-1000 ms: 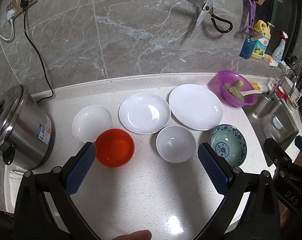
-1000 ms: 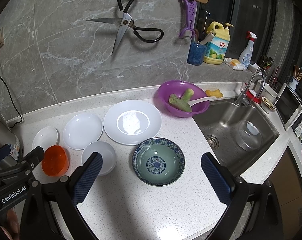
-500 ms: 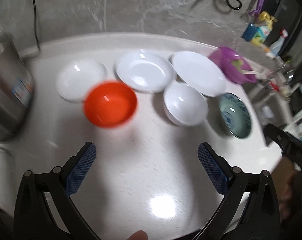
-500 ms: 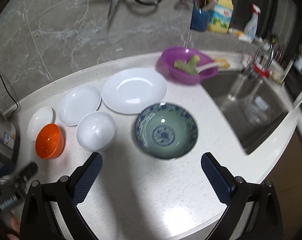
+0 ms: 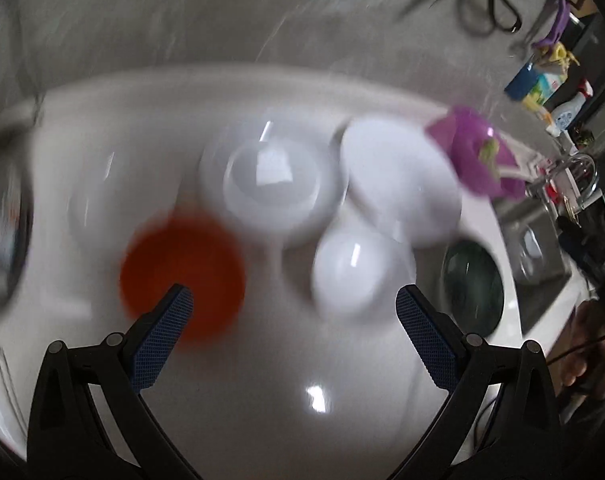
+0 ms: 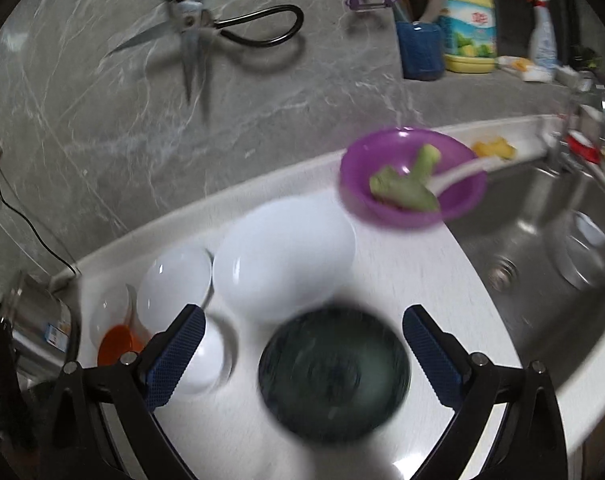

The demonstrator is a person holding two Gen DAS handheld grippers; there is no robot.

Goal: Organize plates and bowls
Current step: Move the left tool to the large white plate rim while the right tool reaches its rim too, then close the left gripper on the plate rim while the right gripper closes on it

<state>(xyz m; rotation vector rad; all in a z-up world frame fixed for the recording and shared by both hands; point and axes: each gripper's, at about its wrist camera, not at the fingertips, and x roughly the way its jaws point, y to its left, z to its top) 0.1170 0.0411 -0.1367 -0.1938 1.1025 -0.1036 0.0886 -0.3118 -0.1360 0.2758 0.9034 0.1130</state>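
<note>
Both views are smeared with motion blur, so fine detail is lost. The left gripper point(image 5: 292, 304) hangs over the white counter point(image 5: 262, 400) with its blue-padded fingers point(image 5: 162, 340) spread wide and nothing between them; the left pad overlaps the near edge of the orange bowl point(image 5: 182, 272). Just right of that bowl sits a small white bowl point(image 5: 358, 272), and behind the two lie a mid-sized white plate point(image 5: 270, 184) and a large white plate point(image 5: 398, 180), side by side.

The right gripper point(image 6: 302, 338) is likewise spread wide and empty, and the dark green patterned bowl point(image 6: 334, 372) sits on the counter between its fingers point(image 6: 430, 356), not visibly touched by either. Behind it lies the large plate, and further back a purple bowl point(image 6: 410, 180) holding green vegetable pieces point(image 6: 406, 184) stands near the sink point(image 6: 542, 248). Scissors point(image 6: 206, 36) hang on the marble wall.
</note>
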